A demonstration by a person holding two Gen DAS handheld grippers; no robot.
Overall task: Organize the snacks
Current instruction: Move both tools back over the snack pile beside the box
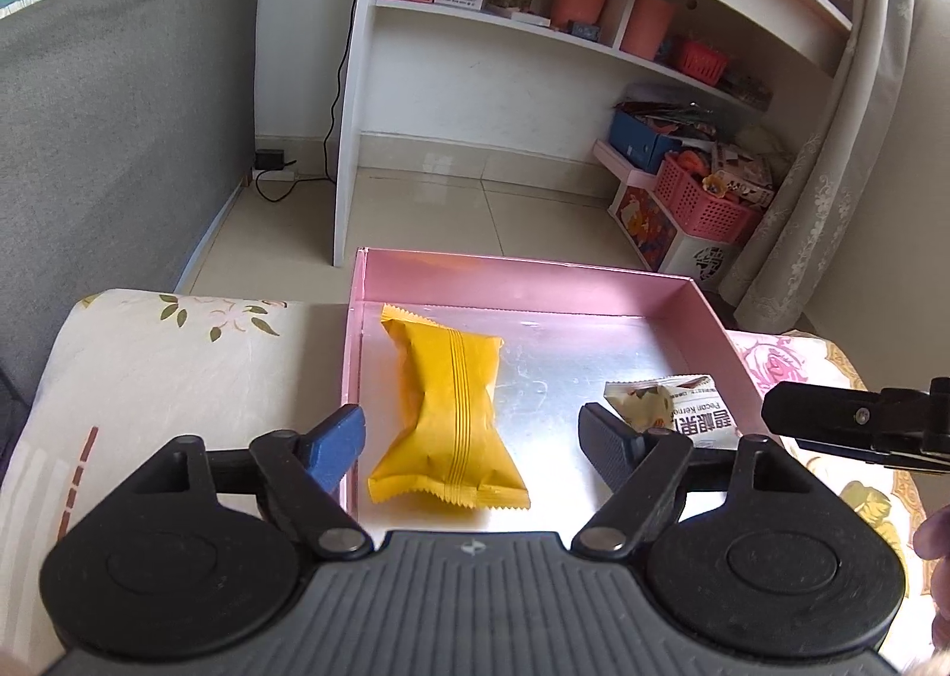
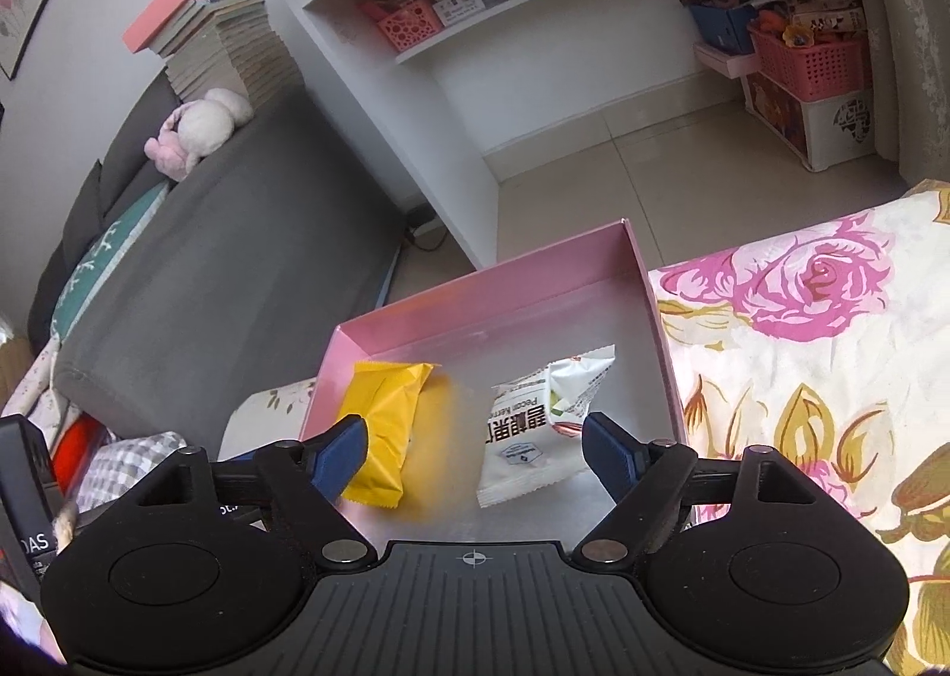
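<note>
Both snacks lie loose on the silvery floor of the pink box (image 1: 700,314), itself resting on a floral cloth (image 1: 148,367).

Furthest left, the left gripper (image 1: 472,429): spread wide, nothing between the pads, hovering over the yellow packet (image 1: 451,409), which sits near the box's left wall. Looks light, puffy, air-filled and crinkly; slick film, likely to slide out of a shallow pinch. Best taken across the pinched waist or by a crimped end seal, gently, since whatever is inside may crush.

Further right, the white pecan packet (image 2: 534,427), flatter and just as light, apart from the yellow one. Crimped edges again the safest hold. Over it, the right gripper (image 2: 472,447): likewise wide, empty.

Left wrist view only: yellow packet in full, its ridged centre seam, and the right gripper coming in from the right edge. White packet half hidden there behind a fingertip (image 1: 605,438).

Right wrist view only: white packet almost whole with its label, the rose-printed cloth to the right, and a book stack (image 2: 219,35) behind the sofa.
</note>
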